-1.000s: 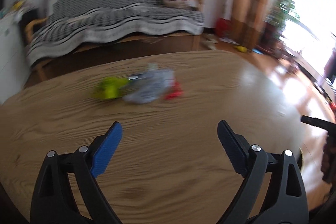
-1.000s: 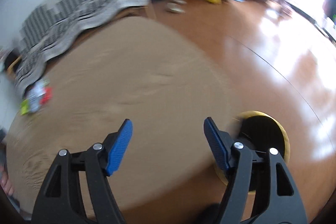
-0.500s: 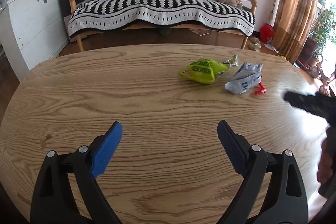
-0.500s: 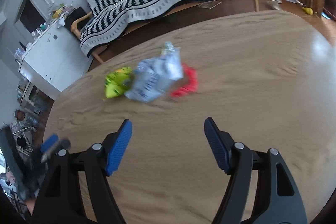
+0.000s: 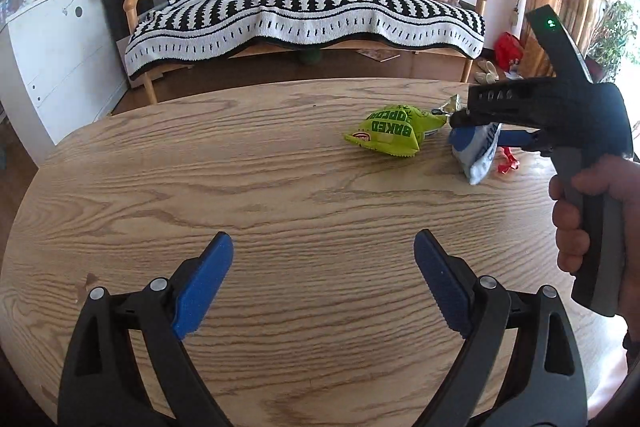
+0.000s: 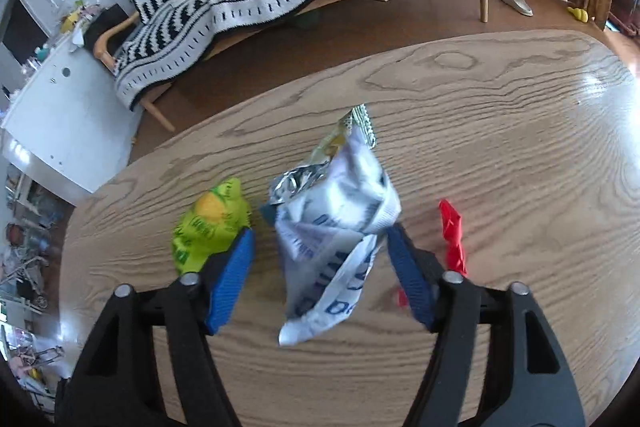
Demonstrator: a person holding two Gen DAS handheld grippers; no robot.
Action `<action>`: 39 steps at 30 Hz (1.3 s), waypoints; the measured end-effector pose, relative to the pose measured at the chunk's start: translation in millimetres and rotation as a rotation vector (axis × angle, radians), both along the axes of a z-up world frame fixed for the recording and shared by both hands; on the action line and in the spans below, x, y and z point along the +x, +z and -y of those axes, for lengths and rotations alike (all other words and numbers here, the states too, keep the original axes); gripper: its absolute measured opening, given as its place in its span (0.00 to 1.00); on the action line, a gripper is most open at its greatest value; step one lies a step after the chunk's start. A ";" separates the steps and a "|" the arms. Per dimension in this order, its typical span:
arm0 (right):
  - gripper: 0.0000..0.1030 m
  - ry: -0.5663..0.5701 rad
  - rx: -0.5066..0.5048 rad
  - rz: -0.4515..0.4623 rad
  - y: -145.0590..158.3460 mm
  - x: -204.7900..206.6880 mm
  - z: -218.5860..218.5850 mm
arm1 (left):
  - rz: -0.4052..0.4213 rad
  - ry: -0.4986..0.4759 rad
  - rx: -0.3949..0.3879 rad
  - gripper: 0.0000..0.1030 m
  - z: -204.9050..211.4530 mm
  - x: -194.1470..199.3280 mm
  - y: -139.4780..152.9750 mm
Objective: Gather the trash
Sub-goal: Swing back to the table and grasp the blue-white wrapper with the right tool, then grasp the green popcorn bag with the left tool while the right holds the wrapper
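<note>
Wrappers lie on the wooden surface [image 5: 240, 195]: the right claw [image 6: 320, 267] straddles the white-and-blue wrapper [image 6: 340, 227], fingers spread either side, green bag [image 6: 212, 223] just left, red scrap [image 6: 452, 231] right. Left claw [image 5: 324, 283] hovers spread, holding nothing.

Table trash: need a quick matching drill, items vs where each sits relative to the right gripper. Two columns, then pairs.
Items
1. green bag
2. white bag
3. red scrap
4. left gripper

Places
A. between the open fingers of the right gripper
B. just outside its right finger, on the table
C. just outside its left finger
D. open over bare wood, away from the trash

Pairs: 1-C, 2-A, 3-B, 4-D
</note>
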State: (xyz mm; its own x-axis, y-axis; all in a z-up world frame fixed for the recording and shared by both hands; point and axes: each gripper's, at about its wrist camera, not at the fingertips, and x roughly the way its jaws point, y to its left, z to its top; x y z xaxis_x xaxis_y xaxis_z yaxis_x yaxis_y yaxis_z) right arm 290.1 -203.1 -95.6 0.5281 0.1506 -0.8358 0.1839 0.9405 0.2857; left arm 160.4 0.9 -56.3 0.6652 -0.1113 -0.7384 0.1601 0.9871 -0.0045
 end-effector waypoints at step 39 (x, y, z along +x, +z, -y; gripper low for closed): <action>0.36 -0.038 -0.045 0.183 70.3 -327.9 163.8 | 0.031 -0.202 0.089 0.53 145.0 44.6 1.7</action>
